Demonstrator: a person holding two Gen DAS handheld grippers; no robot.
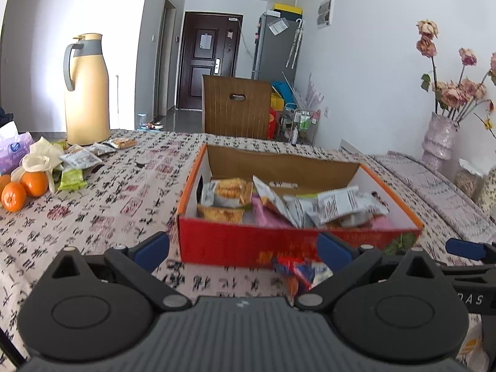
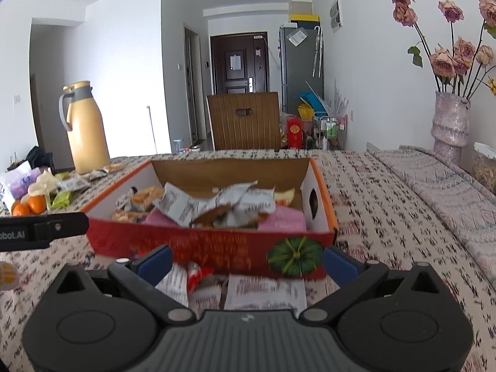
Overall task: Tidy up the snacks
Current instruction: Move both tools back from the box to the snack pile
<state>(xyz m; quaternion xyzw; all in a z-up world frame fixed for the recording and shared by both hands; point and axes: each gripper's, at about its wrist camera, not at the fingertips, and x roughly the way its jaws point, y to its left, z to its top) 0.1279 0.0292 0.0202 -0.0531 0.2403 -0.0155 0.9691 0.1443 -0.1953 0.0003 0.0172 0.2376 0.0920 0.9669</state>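
A red cardboard box with an orange rim sits on the patterned tablecloth and holds several snack packets; it also shows in the right wrist view. My left gripper is open and empty, just in front of the box. A red and blue packet lies on the cloth near its right finger. My right gripper is open and empty in front of the box, above several packets on the cloth. More loose packets lie at the far left.
A yellow thermos jug stands at the back left. Oranges, a tissue pack and a glove lie at the left. A vase of dried roses stands at the right. A wooden chair is behind the table.
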